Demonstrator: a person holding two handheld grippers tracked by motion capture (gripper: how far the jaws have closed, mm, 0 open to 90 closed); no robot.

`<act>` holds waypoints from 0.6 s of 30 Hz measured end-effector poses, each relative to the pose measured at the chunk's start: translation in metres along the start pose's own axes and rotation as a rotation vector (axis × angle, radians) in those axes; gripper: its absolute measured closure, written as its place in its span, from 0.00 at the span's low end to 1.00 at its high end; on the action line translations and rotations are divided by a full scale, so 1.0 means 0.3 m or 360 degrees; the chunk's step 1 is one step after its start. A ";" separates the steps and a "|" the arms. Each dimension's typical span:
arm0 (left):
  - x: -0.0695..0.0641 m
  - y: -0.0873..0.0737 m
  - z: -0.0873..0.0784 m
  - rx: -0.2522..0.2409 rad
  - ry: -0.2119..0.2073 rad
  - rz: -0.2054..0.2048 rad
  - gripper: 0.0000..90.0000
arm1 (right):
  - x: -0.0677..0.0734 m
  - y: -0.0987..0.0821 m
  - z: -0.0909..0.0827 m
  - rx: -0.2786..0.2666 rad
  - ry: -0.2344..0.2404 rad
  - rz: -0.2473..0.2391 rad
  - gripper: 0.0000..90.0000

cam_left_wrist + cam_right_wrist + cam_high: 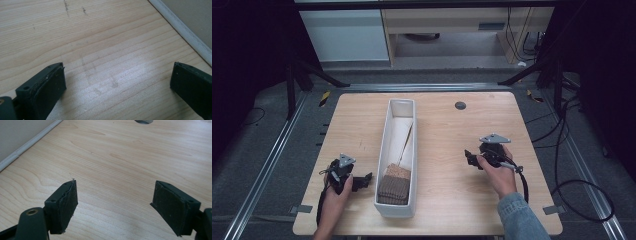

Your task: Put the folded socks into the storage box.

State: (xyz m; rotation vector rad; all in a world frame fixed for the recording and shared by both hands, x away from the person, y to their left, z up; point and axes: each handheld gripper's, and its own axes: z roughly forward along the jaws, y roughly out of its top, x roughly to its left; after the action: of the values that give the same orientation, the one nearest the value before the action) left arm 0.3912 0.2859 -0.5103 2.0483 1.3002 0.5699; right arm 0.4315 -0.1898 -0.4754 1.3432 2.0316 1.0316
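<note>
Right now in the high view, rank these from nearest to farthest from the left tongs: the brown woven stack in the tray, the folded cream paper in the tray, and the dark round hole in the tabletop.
From the left tongs:
1. Brown woven stack, just beside them at the tray's near end.
2. Folded cream paper, mid-tray, farther back.
3. Dark round hole, beyond the long white tray, toward the far right.

Probably a lab or recording studio: a wooden tabletop point(447, 150) inside a black metal frame point(302, 75), loose cables point(572, 165) on grey carpet, office furniture point(452, 25) behind.

Long white bin point(385, 150) lying lengthwise at table centre; brown woven stack point(394, 186) in its near end
</note>
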 end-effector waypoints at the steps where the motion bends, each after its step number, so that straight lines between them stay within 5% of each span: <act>1: 0.000 0.000 0.000 -0.0002 0.0000 0.0000 0.00 | 0.003 -0.004 0.008 0.0003 0.0003 0.0017 0.22; 18: 0.000 0.000 0.000 -0.0002 0.0000 0.0000 0.00 | -0.030 -0.048 0.095 0.0079 -0.0074 0.0093 0.09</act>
State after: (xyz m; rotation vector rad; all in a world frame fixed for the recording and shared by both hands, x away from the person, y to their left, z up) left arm 0.3912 0.2859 -0.5104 2.0471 1.2998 0.5703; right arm 0.4483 -0.1922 -0.5039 1.4463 2.0070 0.9714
